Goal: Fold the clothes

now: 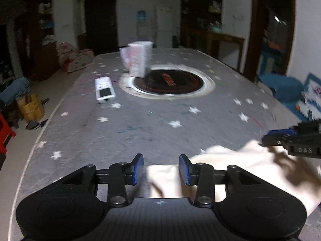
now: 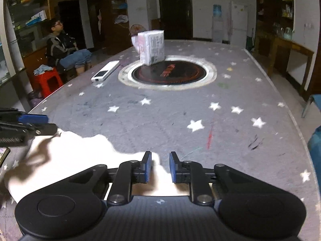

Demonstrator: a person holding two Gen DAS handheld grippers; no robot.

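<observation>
Cream garment (image 1: 230,166) lies crumpled at near edge of star-print table (image 1: 160,120). Your left gripper (image 1: 161,169) jaws spread, cloth edge between, unpinched. Your right gripper (image 2: 160,167) parted likewise over cloth.

The right gripper (image 2: 159,166) stands with its blue-padded fingers (image 2: 148,167) parted over the cream cloth garment (image 2: 80,152) on the grey star-patterned desk (image 2: 180,116). The left gripper (image 2: 40,123) shows at nine o'clock.
</observation>
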